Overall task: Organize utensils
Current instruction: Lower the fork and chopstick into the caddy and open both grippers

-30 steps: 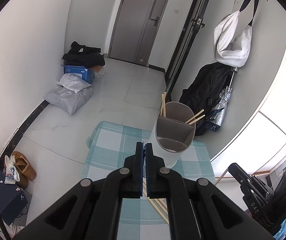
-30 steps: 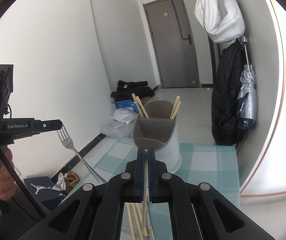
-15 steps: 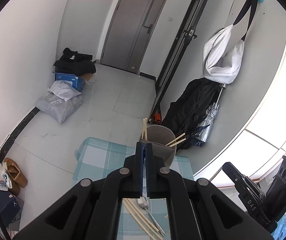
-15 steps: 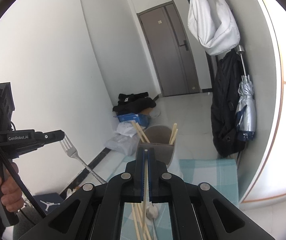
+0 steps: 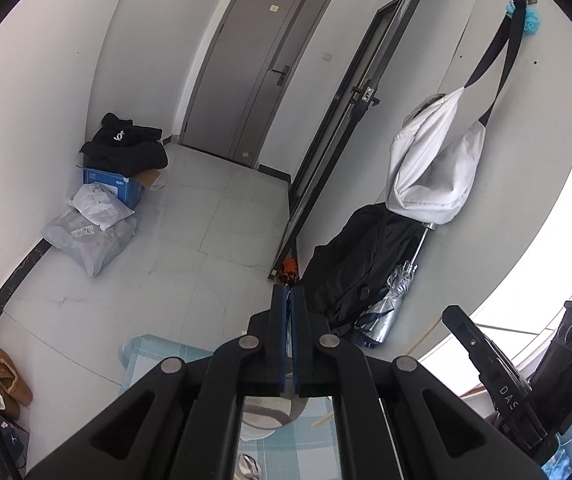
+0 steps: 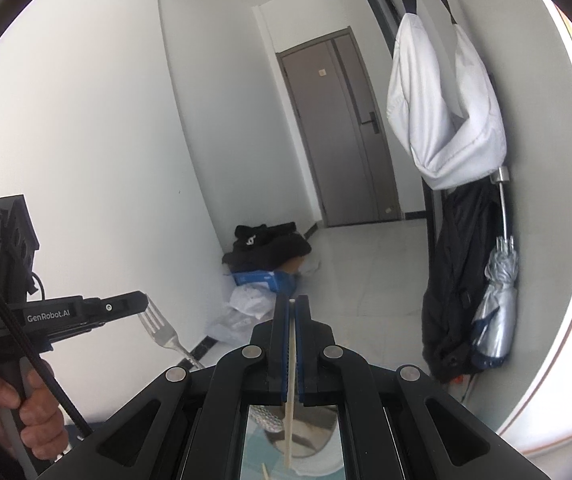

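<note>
My right gripper (image 6: 292, 304) is shut on a wooden chopstick (image 6: 290, 392) that hangs down over the grey utensil holder (image 6: 310, 436), seen below between the gripper's arms. My left gripper (image 5: 289, 292) is shut on a silver fork (image 6: 163, 330); the fork shows only in the right wrist view, sticking out of the left gripper (image 6: 141, 300) at the left. In the left wrist view the holder (image 5: 269, 412) and a spoon (image 5: 247, 466) on the teal checked cloth (image 5: 153, 354) lie under the gripper body. The right gripper (image 5: 452, 314) stands at the lower right.
Beyond the table is a tiled floor with bags and a blue box (image 5: 111, 182) by the left wall. A black backpack (image 5: 354, 268), a folded umbrella (image 6: 500, 300) and a white bag (image 5: 434, 172) hang on the right wall. Shoes (image 5: 7, 374) lie at lower left.
Both grippers have risen and tilted up. The holder and the table have slid down out of the open view to under the gripper bodies. The fork and the chopstick stay gripped.
</note>
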Demonstrator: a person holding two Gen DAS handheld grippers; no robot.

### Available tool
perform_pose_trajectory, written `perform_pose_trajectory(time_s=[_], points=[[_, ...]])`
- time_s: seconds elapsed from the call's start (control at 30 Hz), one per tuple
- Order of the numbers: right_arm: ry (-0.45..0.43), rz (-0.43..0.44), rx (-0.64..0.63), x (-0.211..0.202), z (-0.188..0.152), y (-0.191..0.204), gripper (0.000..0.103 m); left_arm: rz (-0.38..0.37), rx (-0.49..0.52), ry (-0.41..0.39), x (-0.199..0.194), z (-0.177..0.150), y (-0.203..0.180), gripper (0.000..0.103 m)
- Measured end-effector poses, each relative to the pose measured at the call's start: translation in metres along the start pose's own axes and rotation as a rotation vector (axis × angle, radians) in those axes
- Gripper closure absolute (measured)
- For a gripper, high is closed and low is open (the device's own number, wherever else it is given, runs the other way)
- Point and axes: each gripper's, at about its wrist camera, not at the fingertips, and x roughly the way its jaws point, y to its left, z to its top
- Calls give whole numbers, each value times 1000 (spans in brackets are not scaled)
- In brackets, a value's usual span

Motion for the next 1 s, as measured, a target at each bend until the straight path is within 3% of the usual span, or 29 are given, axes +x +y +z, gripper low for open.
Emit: perform_pose_trajectory(time_s=[0.23, 0.57, 0.83, 1.0], points=[[1, -9, -10, 43, 23, -9, 101, 11, 2, 16, 36, 13, 13, 103], [21, -43, -18, 88, 22, -18, 101, 17, 66, 103, 82, 6, 27, 103], [41, -45, -56, 97, 10, -15, 101, -11, 172, 132, 94, 2, 22, 103], [52, -37, -50, 104, 1, -17, 101, -37, 292, 175, 104, -9, 12, 103]])
